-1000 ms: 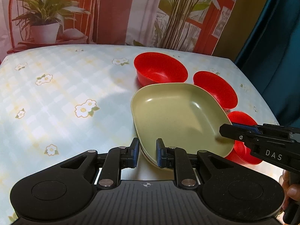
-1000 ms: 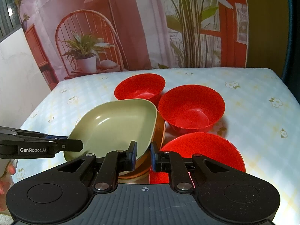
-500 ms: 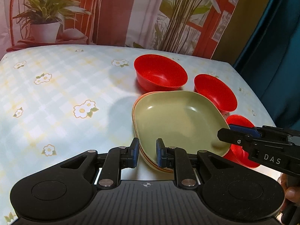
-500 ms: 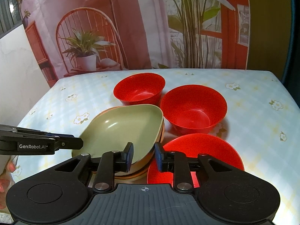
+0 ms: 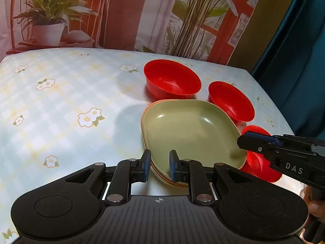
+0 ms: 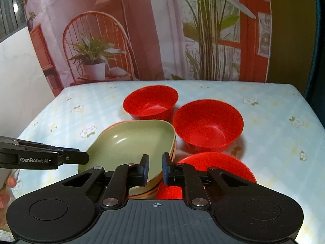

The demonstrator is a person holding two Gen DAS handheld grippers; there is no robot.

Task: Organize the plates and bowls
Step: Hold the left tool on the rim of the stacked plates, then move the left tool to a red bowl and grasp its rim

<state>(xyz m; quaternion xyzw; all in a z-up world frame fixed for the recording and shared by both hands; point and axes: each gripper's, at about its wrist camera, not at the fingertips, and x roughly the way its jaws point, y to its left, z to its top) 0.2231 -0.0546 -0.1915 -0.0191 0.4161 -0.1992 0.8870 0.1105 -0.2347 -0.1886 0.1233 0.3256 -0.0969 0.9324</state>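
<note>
A green square plate (image 5: 189,130) lies nested on top of a stack of orange-rimmed plates (image 5: 162,180) on the table; it also shows in the right wrist view (image 6: 130,142). Three red bowls stand around it: a far one (image 5: 171,81), a middle one (image 5: 231,101) and a near one (image 5: 262,162). My left gripper (image 5: 160,167) is open, its jaws on either side of the stack's near edge. My right gripper (image 6: 154,168) is open at the stack's right edge, beside the near red bowl (image 6: 215,166).
The table (image 5: 61,105) has a pale checked cloth with flower prints. A printed backdrop (image 6: 142,30) with a chair and plants stands behind its far edge. A dark curtain (image 5: 294,40) hangs at the right. The cloth lies bare left of the plates.
The green plate was held tilted above the stack and has come down to rest nested on it. Both grippers have opened slightly and let go of its edges.
</note>
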